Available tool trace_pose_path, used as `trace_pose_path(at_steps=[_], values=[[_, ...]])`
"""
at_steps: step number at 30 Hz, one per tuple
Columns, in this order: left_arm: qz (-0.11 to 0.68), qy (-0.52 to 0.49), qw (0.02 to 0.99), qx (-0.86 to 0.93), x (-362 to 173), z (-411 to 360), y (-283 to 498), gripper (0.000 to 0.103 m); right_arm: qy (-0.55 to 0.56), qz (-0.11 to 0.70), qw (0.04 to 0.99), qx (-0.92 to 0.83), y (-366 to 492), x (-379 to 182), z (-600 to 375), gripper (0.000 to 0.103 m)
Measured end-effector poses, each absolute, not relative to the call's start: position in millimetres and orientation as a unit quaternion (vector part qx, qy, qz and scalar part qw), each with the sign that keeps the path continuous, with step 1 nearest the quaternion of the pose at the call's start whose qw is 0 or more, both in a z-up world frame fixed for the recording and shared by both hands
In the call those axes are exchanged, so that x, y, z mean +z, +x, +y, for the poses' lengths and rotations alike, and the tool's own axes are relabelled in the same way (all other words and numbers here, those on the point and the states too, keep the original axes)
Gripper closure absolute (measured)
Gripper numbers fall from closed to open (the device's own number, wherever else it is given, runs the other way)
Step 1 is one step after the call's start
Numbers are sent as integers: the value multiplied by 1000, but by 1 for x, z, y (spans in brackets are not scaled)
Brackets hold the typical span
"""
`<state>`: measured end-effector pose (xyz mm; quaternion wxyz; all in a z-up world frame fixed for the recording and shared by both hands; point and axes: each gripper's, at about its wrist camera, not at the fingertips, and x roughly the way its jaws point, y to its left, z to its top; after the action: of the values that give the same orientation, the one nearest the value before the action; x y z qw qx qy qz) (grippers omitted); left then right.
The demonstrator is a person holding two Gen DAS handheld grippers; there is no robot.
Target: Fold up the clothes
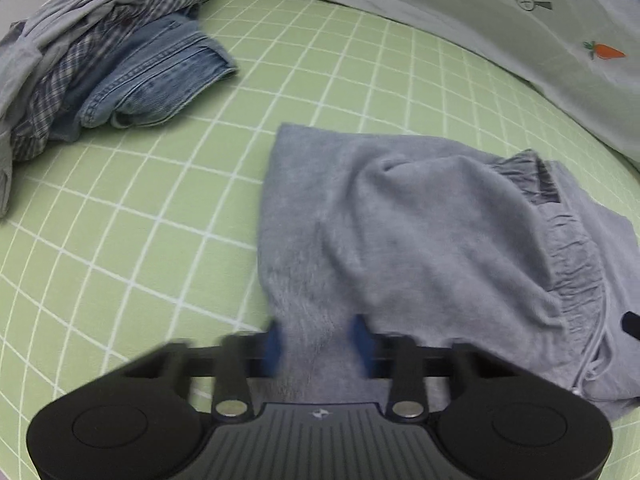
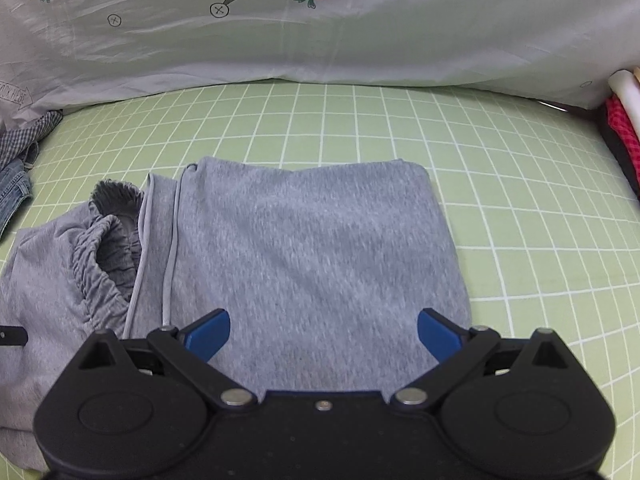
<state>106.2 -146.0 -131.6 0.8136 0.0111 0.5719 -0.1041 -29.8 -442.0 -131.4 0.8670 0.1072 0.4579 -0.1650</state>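
Grey sweatpants [image 1: 420,220] with a gathered waistband [image 1: 568,256] and a drawstring lie folded on the green grid sheet [image 1: 140,240]. My left gripper [image 1: 318,340] points steeply down at their near edge. Its blue pads [image 1: 274,340] are blurred and stand close together, with a strip of the grey cloth pinched between them. In the right wrist view the same sweatpants [image 2: 312,248] lie flat, waistband [image 2: 104,256] to the left. My right gripper [image 2: 324,336] hovers over their near part, jaws wide open, nothing between the blue pads [image 2: 208,336].
A heap of other clothes, blue denim [image 1: 160,80] and a checked shirt [image 1: 80,68], lies at the far left. A pale quilt with carrot prints [image 2: 320,32] borders the far side. Red and white items [image 2: 624,120] sit at the right edge.
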Motion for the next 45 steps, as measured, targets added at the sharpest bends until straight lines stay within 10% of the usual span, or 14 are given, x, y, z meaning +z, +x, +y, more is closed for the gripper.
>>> trace_pose_path(at_steps=[17, 23, 42, 45], values=[[488, 4, 810, -324, -47, -295, 83, 93, 188, 404, 867, -223, -69, -132, -488, 2], [455, 65, 810, -364, -44, -341, 56, 30, 207, 395, 858, -253, -79, -139, -511, 2], [545, 6, 831, -109, -89, -208, 105, 20, 194, 405, 889, -89, 39, -110, -425, 3], [550, -6, 829, -103, -94, -199, 111, 20, 207, 426, 878, -64, 59, -117, -410, 16]])
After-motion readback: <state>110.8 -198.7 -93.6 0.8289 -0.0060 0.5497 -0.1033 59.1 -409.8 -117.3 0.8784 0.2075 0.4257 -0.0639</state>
